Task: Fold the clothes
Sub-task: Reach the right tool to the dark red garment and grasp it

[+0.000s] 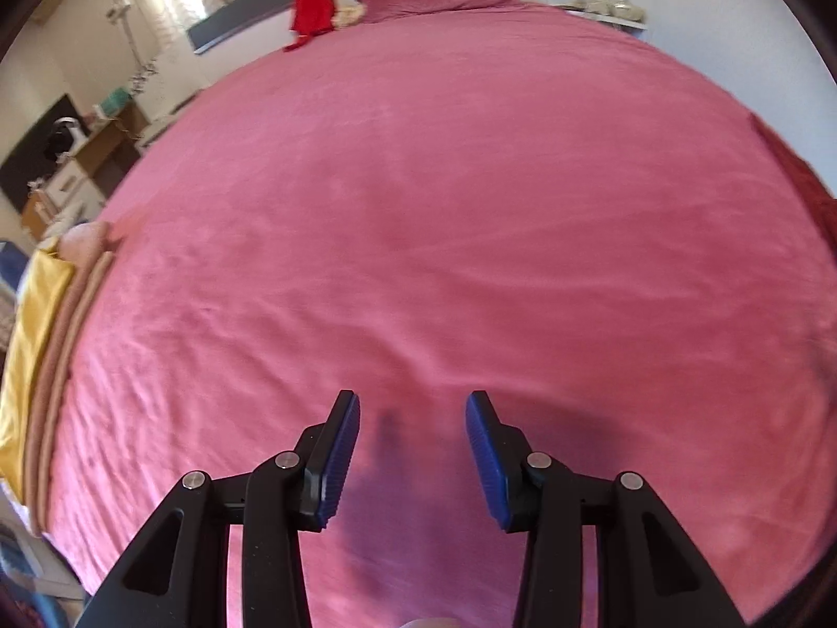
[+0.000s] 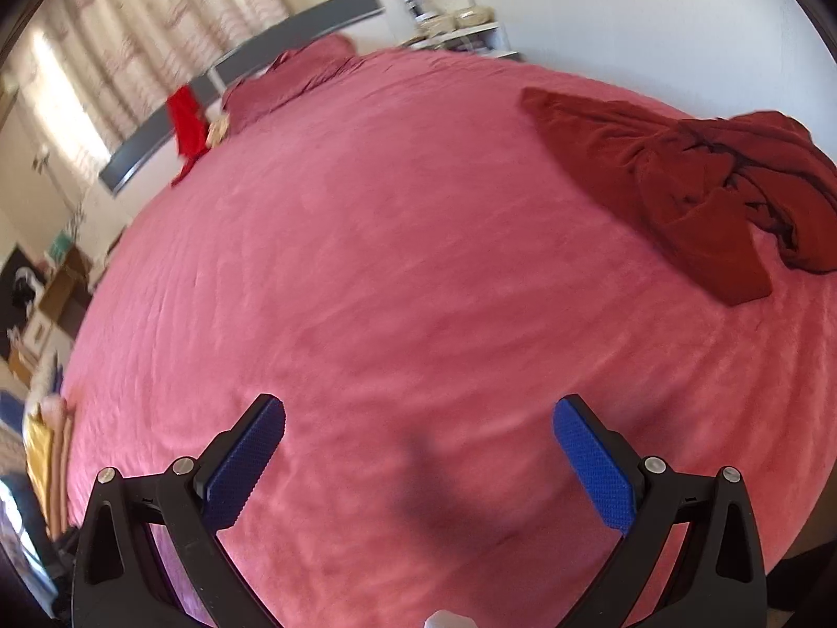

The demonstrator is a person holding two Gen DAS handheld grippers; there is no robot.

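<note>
Both the left gripper and right gripper hovered with jaws apart and empty over the pink bed, the crumpled dark-red garment lying off right, wanting a grip at its edge, not the bunched middle

we're looking at one pink bed, one crumpled dark red garment lying on it, one bright red garment hanging, two grippers, left gripper and right gripper, hovering.

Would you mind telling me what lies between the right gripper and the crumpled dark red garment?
Only bare pink bedspread, seen in the right wrist view. The open right gripper hovers over it, and the dark red garment lies ahead to its right.
</note>
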